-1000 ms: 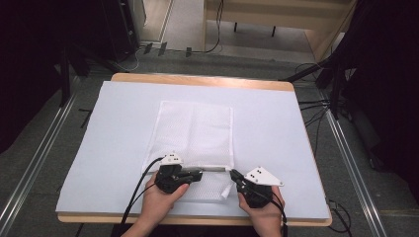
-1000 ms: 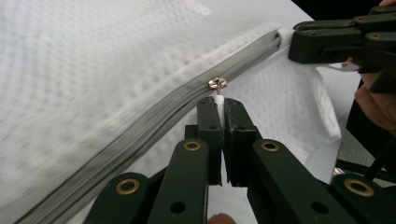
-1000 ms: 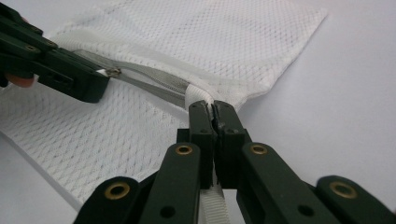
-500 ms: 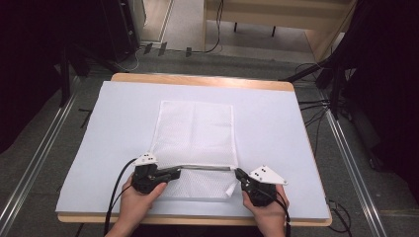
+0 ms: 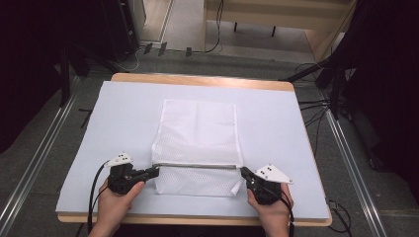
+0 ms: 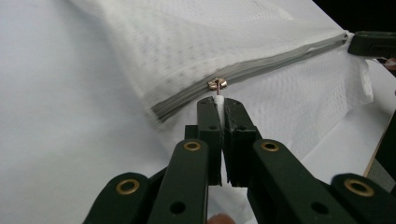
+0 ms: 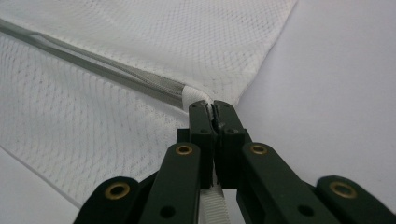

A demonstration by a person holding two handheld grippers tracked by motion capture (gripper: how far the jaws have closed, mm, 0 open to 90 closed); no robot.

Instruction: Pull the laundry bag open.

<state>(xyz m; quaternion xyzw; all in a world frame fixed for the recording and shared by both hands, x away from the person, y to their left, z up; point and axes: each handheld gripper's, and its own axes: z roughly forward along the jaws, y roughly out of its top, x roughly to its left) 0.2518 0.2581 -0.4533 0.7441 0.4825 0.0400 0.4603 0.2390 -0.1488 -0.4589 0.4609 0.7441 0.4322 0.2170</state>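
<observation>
High view: white mesh laundry bag (image 5: 197, 148) mid-table, grey zipper (image 5: 197, 166) running crosswise between left gripper (image 5: 154, 171) and right gripper (image 5: 243, 171).

Left gripper view: clamped on pull tab (image 6: 219, 100), slider (image 6: 217, 84) just ahead.

Right gripper view: pinching zipper's end tab (image 7: 198, 96).

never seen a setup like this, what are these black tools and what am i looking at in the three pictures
No robot here: a person holds a hand tool with two black jaws in each hand. One picture looks down from above the table; the other two come from cameras riding on each tool.

On the pale table cover lies a white mesh bag with a grey zipper. The left gripper is shut on the white zipper pull, with the brass slider just ahead. The right gripper is shut on a white fabric tab at the zipper's other end.
</observation>
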